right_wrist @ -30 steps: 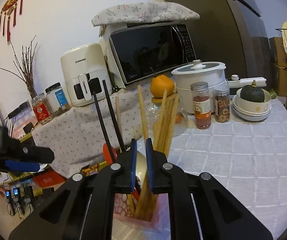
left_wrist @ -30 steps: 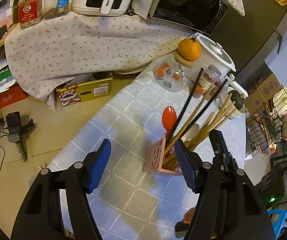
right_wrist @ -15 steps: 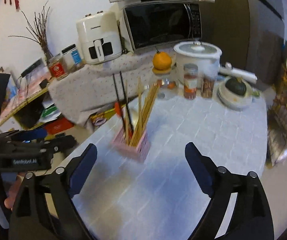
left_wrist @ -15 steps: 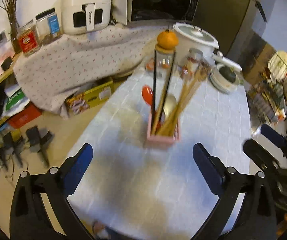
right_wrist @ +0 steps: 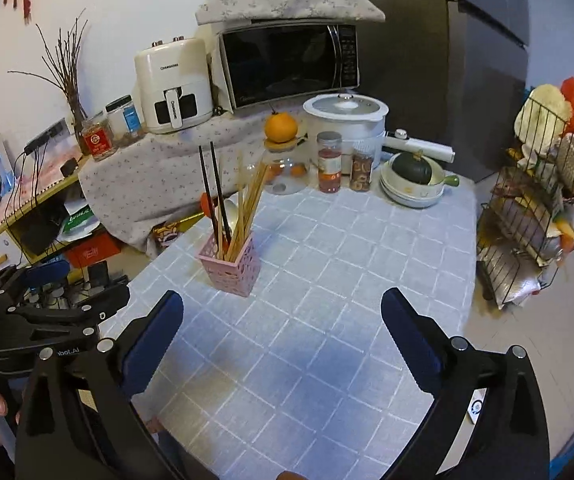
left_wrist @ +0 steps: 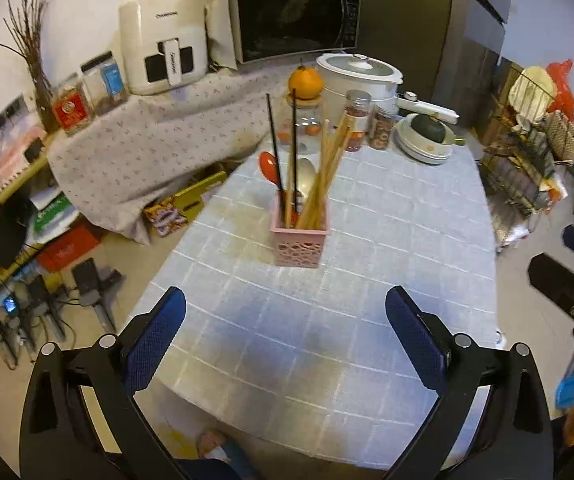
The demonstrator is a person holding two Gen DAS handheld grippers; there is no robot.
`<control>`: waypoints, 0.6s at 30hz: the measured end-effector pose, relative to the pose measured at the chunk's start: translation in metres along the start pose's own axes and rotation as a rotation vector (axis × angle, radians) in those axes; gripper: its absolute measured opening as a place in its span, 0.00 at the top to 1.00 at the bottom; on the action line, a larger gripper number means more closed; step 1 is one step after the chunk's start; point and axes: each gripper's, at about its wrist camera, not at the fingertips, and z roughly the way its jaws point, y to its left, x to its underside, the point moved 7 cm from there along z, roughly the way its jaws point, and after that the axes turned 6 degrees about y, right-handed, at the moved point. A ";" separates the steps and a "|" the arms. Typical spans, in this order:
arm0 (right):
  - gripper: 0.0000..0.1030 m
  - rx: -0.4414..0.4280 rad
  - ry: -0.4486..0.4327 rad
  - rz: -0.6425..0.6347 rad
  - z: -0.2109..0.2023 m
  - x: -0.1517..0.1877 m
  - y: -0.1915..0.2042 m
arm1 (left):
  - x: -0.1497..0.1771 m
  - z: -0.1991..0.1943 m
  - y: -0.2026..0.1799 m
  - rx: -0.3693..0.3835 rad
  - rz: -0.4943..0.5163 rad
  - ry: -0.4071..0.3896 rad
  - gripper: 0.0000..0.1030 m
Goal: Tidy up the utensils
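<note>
A pink perforated utensil holder (left_wrist: 300,242) stands on the blue-checked tablecloth (left_wrist: 367,300); it also shows in the right wrist view (right_wrist: 231,268). It holds two black chopsticks (left_wrist: 273,152), several wooden chopsticks (left_wrist: 325,172), a red spoon (left_wrist: 269,168) and a pale spoon. My left gripper (left_wrist: 285,340) is open and empty, well back from the holder. My right gripper (right_wrist: 283,336) is open and empty, back from the holder, which sits left of centre.
At the table's far end stand a glass jar with an orange on top (left_wrist: 305,80), two spice jars (left_wrist: 357,120), a white cooker (left_wrist: 357,76) and a bowl with a dark squash (left_wrist: 427,136). A wire rack (right_wrist: 539,216) stands right of the table. A cloth-covered shelf with microwave and air fryer is behind.
Both grippers have pulled back and up from the holder. The right gripper, shut around the chopsticks a second ago, opened wide. The left gripper opened wider.
</note>
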 end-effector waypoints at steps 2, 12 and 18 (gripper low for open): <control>0.06 -0.003 0.003 -0.004 0.001 0.001 0.001 | 0.000 0.000 0.002 -0.013 -0.006 -0.017 0.07; 0.06 0.015 0.028 -0.006 0.012 0.004 0.000 | -0.004 0.003 -0.005 -0.032 0.011 -0.031 0.07; 0.06 0.014 0.051 0.025 0.019 0.005 -0.006 | -0.003 0.008 -0.012 -0.010 0.029 -0.015 0.07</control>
